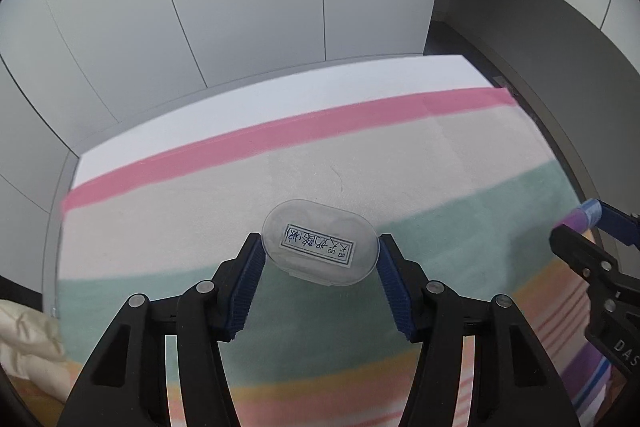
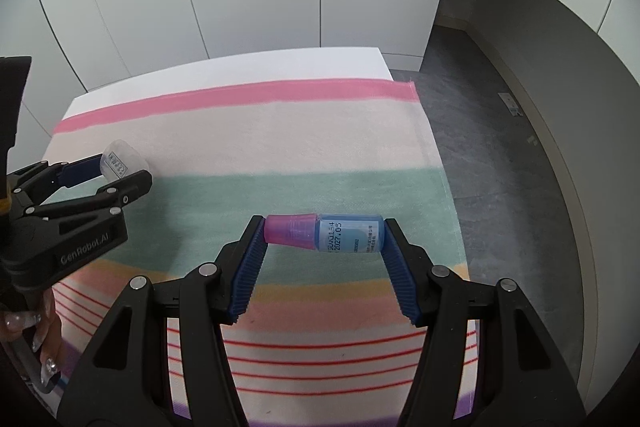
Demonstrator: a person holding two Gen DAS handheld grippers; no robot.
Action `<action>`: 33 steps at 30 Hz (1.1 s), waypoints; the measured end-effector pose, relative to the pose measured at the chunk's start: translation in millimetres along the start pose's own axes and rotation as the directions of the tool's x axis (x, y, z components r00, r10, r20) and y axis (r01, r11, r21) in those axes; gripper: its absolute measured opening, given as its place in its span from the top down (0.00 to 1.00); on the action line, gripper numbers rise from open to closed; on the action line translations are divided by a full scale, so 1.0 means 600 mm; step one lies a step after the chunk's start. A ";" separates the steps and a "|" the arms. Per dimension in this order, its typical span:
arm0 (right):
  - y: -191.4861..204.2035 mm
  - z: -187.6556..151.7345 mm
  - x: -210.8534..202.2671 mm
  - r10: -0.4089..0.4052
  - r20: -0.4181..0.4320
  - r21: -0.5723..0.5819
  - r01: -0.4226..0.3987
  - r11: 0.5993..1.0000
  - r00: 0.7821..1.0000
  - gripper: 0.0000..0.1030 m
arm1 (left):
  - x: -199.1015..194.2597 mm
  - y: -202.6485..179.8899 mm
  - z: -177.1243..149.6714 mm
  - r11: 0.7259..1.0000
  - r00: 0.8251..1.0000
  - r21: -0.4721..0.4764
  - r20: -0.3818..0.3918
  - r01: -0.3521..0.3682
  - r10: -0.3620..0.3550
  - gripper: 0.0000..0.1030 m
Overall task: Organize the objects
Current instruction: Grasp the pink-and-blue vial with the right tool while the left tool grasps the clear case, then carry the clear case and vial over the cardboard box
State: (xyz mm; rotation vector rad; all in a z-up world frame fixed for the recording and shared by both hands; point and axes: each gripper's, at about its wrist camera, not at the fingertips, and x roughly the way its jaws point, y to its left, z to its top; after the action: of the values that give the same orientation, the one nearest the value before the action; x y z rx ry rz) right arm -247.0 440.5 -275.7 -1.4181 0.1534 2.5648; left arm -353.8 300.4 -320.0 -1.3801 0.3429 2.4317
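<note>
Striped cloth [image 2: 320, 155] | left hand-held gripper [image 1: 320, 251] grips one case [image 1: 320, 243] | right hand-held gripper [image 2: 324, 233] grips one bottle [image 2: 326, 231]

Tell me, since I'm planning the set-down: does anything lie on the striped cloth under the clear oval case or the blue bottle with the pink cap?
Nothing visible: the striped cloth lies bare beneath the clear oval case and the blue bottle.
</note>
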 end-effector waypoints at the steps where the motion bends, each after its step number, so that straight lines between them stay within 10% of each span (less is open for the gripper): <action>1: 0.003 0.002 -0.006 0.004 0.003 -0.002 -0.004 1.000 1.000 0.41 | -0.011 0.001 0.000 1.000 1.000 0.002 0.000 -0.004 0.004 0.43; 33: 0.130 -0.100 -0.365 0.059 0.099 -0.110 -0.048 0.993 0.993 0.41 | -0.479 0.112 -0.169 0.993 0.990 -0.080 0.105 -0.086 0.094 0.43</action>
State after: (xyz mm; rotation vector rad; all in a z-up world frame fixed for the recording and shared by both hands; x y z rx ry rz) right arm -102.2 325.1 -123.0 -1.3319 0.0391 2.7198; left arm -162.4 156.2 -119.9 -1.2816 0.2951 2.6061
